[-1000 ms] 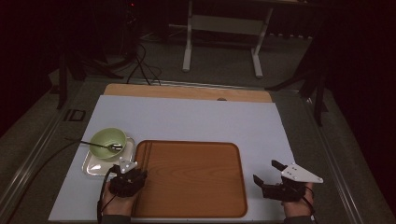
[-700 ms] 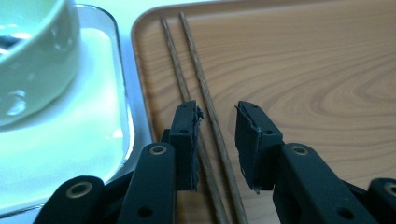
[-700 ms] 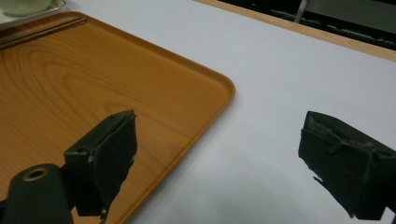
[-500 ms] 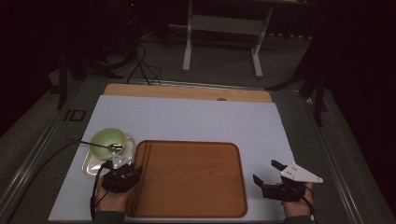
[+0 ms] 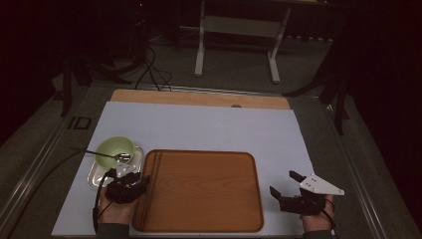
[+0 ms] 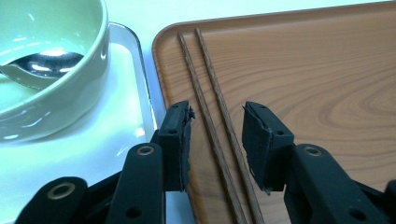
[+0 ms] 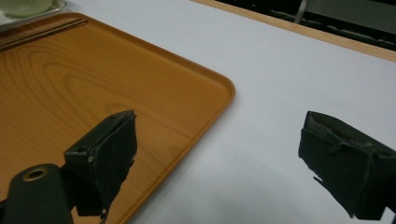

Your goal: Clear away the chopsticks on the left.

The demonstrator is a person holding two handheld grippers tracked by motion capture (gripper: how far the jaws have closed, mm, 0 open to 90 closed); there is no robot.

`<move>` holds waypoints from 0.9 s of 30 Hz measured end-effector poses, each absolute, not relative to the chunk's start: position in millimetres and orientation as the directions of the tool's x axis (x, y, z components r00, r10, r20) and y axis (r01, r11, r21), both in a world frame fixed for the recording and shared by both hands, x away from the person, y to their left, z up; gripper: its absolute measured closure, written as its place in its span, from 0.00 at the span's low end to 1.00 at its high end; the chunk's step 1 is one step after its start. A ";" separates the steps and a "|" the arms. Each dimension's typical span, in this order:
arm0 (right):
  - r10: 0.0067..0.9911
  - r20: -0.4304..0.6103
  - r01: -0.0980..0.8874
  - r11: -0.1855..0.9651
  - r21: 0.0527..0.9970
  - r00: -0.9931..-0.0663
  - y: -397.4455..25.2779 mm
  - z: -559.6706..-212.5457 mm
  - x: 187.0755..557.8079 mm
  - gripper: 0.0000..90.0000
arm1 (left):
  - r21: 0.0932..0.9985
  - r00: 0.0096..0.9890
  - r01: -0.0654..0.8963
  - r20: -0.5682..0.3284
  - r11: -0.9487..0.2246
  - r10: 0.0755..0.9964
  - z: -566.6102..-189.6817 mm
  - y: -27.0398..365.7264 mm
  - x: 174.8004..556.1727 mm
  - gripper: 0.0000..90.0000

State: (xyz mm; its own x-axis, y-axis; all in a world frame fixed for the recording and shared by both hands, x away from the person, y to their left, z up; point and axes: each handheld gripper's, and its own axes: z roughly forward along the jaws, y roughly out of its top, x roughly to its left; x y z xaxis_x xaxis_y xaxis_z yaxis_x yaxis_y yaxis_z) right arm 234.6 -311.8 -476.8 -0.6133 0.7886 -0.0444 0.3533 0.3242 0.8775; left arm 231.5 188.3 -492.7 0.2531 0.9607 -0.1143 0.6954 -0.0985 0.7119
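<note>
A pair of dark wooden chopsticks (image 6: 210,105) lies lengthwise along the left side of the brown wooden tray (image 6: 308,70). In the left gripper view my left gripper (image 6: 215,123) is open, one jaw on each side of the chopsticks, with gaps to both. In the high view that left gripper (image 5: 133,178) sits at the wooden tray's (image 5: 209,194) left edge, where the chopsticks (image 5: 155,167) show as thin lines. My right gripper (image 5: 283,183) rests open to the right of the tray. In the right gripper view the right gripper (image 7: 219,126) holds nothing, over the tray's corner (image 7: 219,88).
A pale green bowl (image 5: 115,148) with a metal spoon (image 6: 46,63) in it stands on a small metal tray (image 5: 94,174) just left of the wooden tray. A white mat (image 5: 209,129) covers the table. Cables trail off to the left.
My left gripper has shifted a little to the left along the wooden tray's left edge. The right gripper has stayed put.
</note>
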 end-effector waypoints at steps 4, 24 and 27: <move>0.790 -0.044 0.355 0.324 0.877 -0.612 -312.4 -476.9 234.4 0.12 | 0.726 0.270 0.679 -0.108 -0.110 0.957 -487.6 190.6 232.7 0.66; 0.786 -0.049 0.355 0.332 0.874 -0.616 -311.4 -477.2 235.3 0.12 | 0.781 0.410 0.591 -0.073 -0.204 0.909 -473.0 205.5 235.5 0.59; 0.784 -0.049 0.353 0.334 0.874 -0.619 -310.2 -477.2 235.6 0.12 | 0.783 0.412 0.587 -0.069 -0.207 0.909 -472.5 208.0 235.8 0.59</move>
